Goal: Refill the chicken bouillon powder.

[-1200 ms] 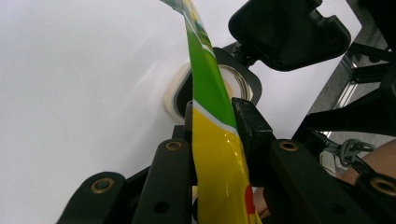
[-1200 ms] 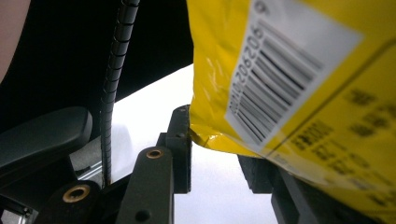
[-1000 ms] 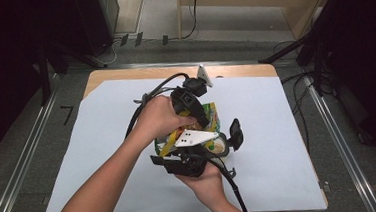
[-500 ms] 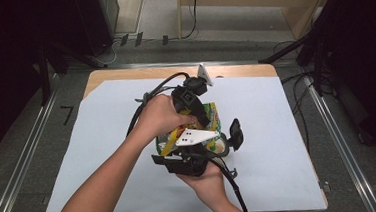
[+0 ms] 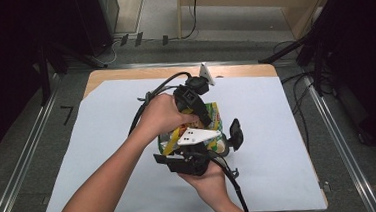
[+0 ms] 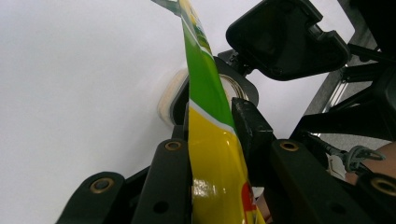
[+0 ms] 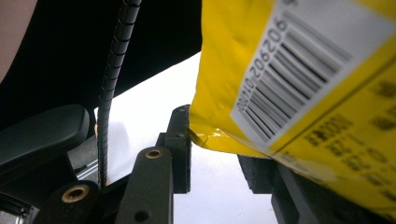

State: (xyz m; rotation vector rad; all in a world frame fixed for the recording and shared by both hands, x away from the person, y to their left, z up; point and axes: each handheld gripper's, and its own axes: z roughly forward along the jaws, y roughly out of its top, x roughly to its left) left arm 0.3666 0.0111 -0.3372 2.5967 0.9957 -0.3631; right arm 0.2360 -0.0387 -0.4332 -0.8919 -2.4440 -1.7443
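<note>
A yellow-and-green snack bag [image 5: 208, 119] is held above the white sheet [image 5: 103, 142] covering the table, between the two grippers. Its edge is pinched by the left gripper [image 6: 212, 135], jaws pressed on the film. Its barcoded corner [image 7: 285, 88] is clamped by the right gripper [image 7: 219, 144].

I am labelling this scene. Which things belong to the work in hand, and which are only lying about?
In the work:
- yellow-green glossy snack bag
- left tongs, shut on it
- right tongs, shut on it

Lying about:
- pale paper table cover
- black floor cables
</note>
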